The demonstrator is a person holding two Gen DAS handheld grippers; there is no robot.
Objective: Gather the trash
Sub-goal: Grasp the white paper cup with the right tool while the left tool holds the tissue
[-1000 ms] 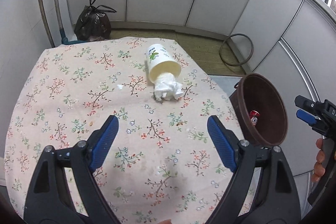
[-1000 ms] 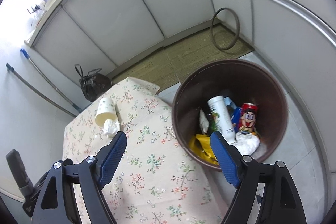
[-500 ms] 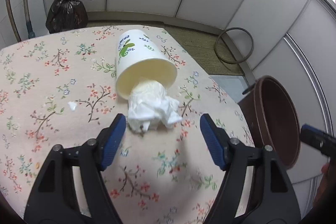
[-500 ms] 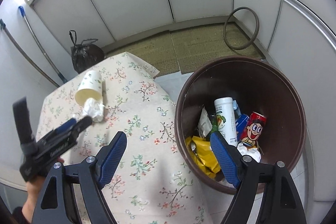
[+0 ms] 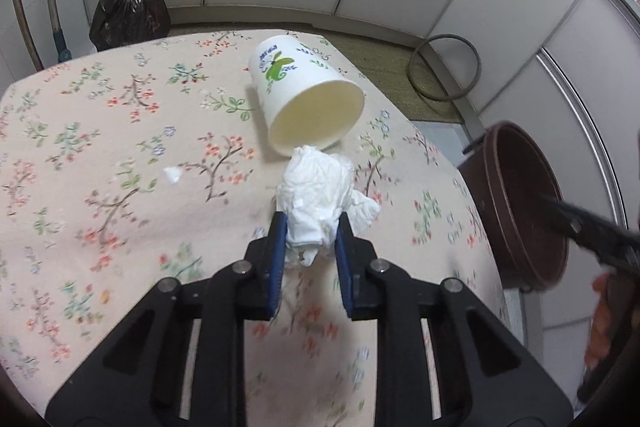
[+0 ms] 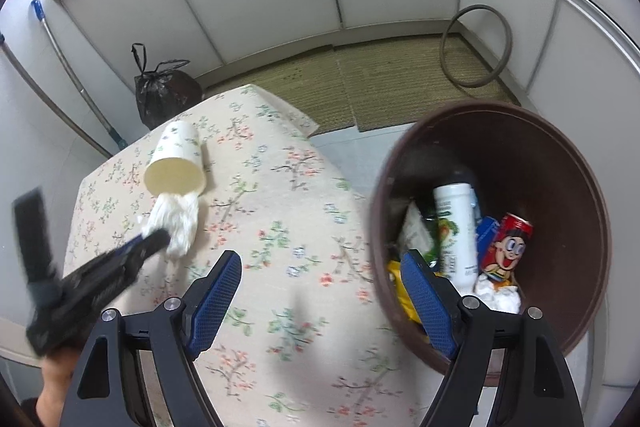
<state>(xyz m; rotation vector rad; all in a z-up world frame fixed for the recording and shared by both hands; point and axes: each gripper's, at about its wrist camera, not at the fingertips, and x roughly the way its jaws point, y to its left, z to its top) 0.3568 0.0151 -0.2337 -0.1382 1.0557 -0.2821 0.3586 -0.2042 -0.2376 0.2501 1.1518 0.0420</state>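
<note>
On floral tablecloth [image 5: 100, 167], tissue wad [image 5: 316, 195] in just-closing left gripper [image 5: 310, 247] jaws, right gripper [image 6: 320, 287] agape.

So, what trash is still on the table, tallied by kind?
Cup: 1
Tissue wad: 1
Small white scrap: 1
Total: 3

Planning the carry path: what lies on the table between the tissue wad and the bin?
Only bare flowered cloth lies between the tissue and the bin; the right wrist view shows it best. The cup lies beyond the tissue, off that stretch.
</note>
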